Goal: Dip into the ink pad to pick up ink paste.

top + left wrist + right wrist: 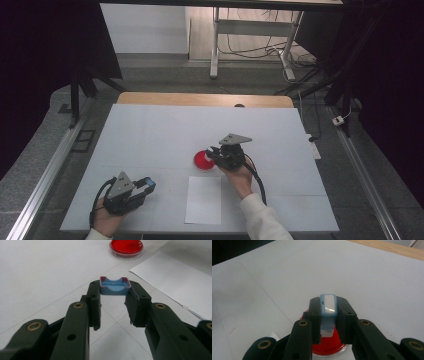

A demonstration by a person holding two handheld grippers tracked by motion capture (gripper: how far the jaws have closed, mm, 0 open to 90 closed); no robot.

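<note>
Right gripper (328,315) is clamped on a small blue stamp (328,305), upright, directly above the red ink dish (204,160) at table (150,135) centre. Left gripper (115,296) grips the blue cap (115,286), well apart, beside the paper (203,200).

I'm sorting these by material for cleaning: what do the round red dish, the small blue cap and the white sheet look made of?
The round red dish looks like clear glossy plastic or glass holding something red; its rim is see-through and shiny. The small blue cap, held in the left gripper, looks like moulded matte plastic with red-stained edges. The white sheet lies thin and flat, most likely paper.
</note>
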